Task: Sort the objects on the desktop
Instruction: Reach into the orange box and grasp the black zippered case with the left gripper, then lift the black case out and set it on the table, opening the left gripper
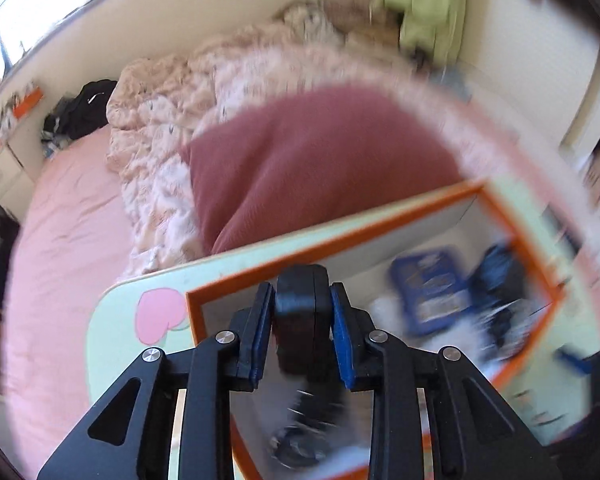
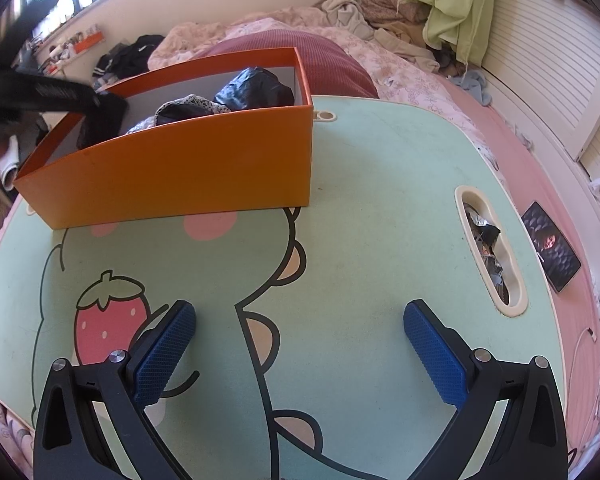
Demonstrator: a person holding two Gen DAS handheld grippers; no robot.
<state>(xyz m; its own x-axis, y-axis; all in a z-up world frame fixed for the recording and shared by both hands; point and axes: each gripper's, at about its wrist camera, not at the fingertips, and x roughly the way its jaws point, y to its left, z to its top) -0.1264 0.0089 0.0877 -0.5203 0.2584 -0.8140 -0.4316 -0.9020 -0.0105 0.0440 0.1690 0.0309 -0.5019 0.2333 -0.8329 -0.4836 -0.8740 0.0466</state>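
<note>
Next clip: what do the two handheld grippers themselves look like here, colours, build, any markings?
Both match: the left gripper and right gripper have matte black angular link arms with triangular cut-outs, joined by round silver pivot pins. Each finger carries a blue pad with a fine cross-hatched grip texture, clearest in the right wrist view. No cables, sleeves or hands show. The left gripper's body, seen from the right wrist view, bears small pale lettering, unreadable.

An orange box with a white inside stands open-topped on the far left part of the green cartoon table. Inside it lie a crumpled black bag, a blue packet and other blurred bits. A small black block, upright, is pinched between blue pads just above the box.
</note>
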